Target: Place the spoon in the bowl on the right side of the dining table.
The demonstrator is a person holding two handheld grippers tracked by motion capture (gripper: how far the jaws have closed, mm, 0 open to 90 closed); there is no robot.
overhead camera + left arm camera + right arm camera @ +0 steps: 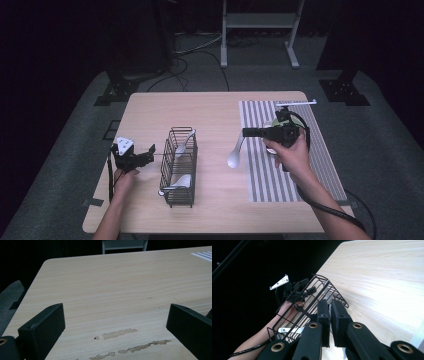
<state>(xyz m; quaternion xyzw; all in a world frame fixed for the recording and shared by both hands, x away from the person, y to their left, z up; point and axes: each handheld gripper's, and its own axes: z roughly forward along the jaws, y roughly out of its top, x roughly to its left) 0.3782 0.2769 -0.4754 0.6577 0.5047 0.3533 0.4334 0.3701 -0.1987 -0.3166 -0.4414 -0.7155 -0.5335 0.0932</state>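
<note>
A black wire basket (179,167) stands left of the table's middle, holding two white spoons: one (183,142) at its far end, one (180,181) at its near end. My right gripper (245,133) points left over the edge of a striped mat (280,180), jaws shut on the handle of a third white spoon (235,155), whose bowl hangs down toward the table. In the right gripper view the jaws (329,303) are pressed nearly together, aimed at the basket (294,312). My left gripper (147,155) rests just left of the basket, open with nothing between its jaws (115,315).
A pale round dish (270,124) sits on the mat, partly hidden under my right gripper. The light wooden table (112,285) has scuffed patches near my left gripper. Beyond the far edge stands a white metal frame (260,22) on dark floor.
</note>
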